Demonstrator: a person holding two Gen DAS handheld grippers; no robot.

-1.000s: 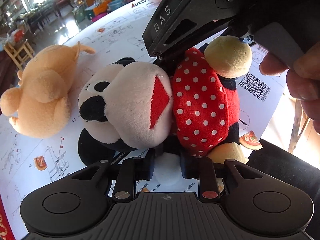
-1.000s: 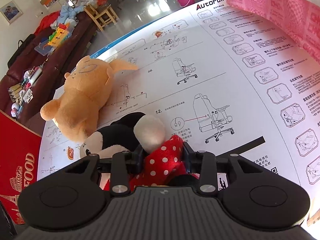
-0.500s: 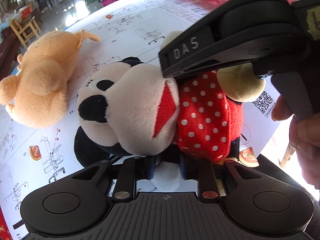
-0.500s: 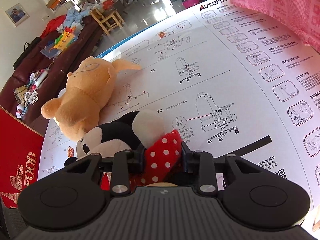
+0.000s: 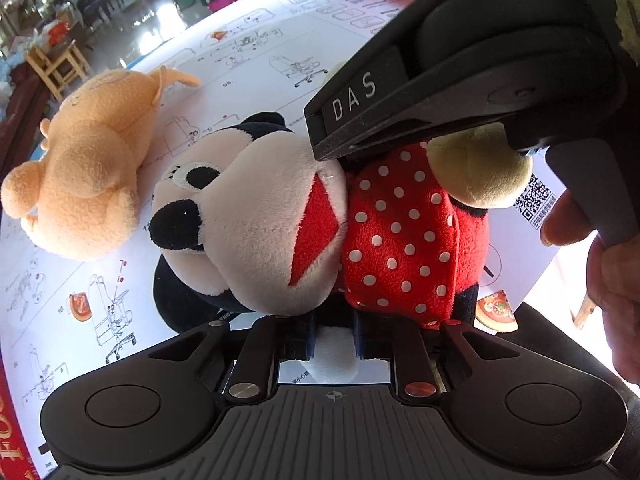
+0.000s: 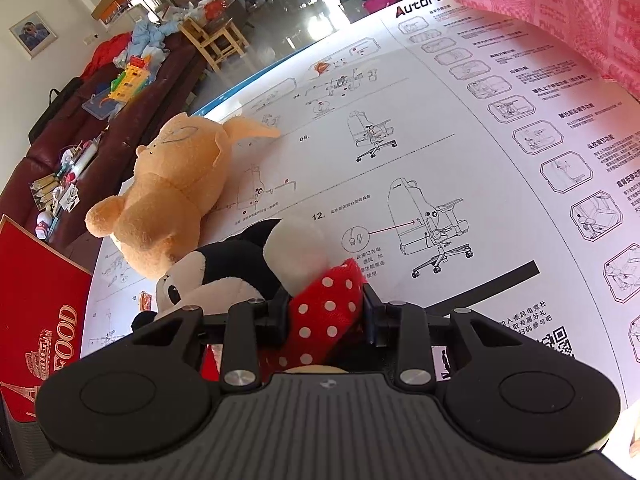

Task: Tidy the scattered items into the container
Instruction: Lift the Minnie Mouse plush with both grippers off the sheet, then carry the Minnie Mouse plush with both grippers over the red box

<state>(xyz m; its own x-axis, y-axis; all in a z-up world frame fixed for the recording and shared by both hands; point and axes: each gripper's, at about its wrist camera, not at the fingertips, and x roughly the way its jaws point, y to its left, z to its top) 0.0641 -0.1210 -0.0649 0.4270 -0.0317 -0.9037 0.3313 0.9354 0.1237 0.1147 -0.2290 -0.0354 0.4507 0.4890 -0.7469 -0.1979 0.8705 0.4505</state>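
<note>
A Minnie Mouse plush [image 5: 280,220] with a red polka-dot dress lies on the white instruction sheet [image 6: 460,152]. My left gripper [image 5: 332,338] is shut on its white hand at the near side. My right gripper [image 6: 326,316] is shut on the polka-dot dress from the opposite side; its black body [image 5: 460,64] shows above the plush in the left wrist view. The plush also shows in the right wrist view [image 6: 240,276]. An orange plush bear [image 5: 92,168] lies just left of it, also seen in the right wrist view [image 6: 172,196].
A red box marked FOOD [image 6: 36,304] stands at the left table edge. A pink checked cloth [image 6: 560,4] lies at the far right. A pizza-slice picture [image 5: 496,312] is on the sheet. Beyond the table is a sofa with clutter [image 6: 100,112].
Both grippers stay shut on the Minnie plush. The view has shifted: the plush and the right gripper sit a little lower and farther right in the left wrist view.
</note>
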